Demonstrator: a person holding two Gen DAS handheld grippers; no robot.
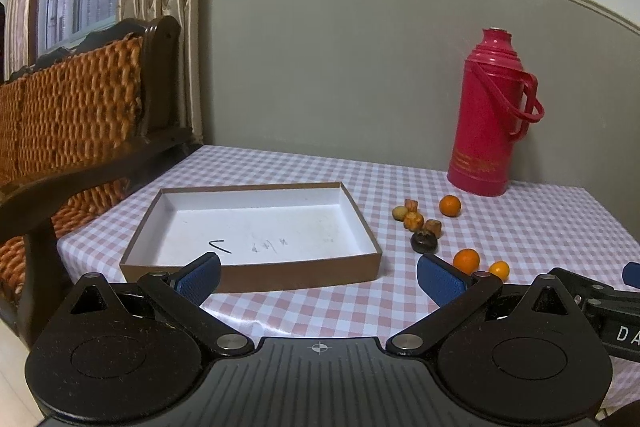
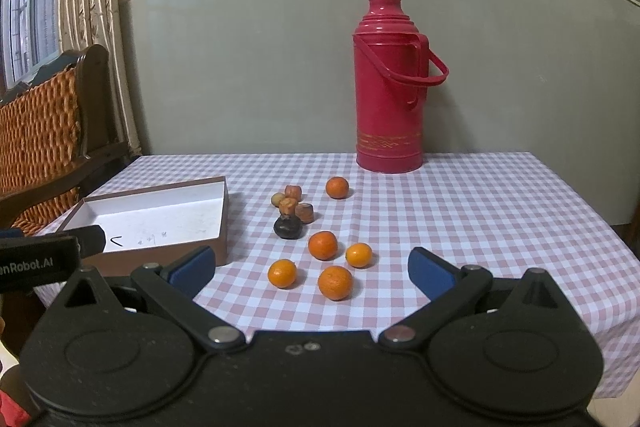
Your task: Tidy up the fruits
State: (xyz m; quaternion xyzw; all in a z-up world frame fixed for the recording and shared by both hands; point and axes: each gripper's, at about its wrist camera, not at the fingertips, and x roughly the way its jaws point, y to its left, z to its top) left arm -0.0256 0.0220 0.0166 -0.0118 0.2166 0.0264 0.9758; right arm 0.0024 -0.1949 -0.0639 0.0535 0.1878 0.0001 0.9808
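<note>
The right claw [image 2: 312,269] hangs wide open and empty just short of the small round orange fruits [image 2: 335,282], placed for a first pick. The left claw [image 1: 319,279], equally spread and empty, faces the shallow brown cardboard box with white inside [image 1: 256,259], bare and ready beside them on the pink-checked cloth surface [image 2: 480,227]. A tall red thermos flask [image 2: 390,87] stands well behind.

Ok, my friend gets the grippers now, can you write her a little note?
Left gripper: open, empty, facing the box.
Right gripper: open, empty, facing the fruit.
Cardboard box: nothing in it but pen marks.
On the checked tablecloth, right of the box: five oranges, one apart near the red thermos, a dark mangosteen, and four small brownish fruits.
Done: nothing yet. Left: all the fruit, probably into the box.
</note>
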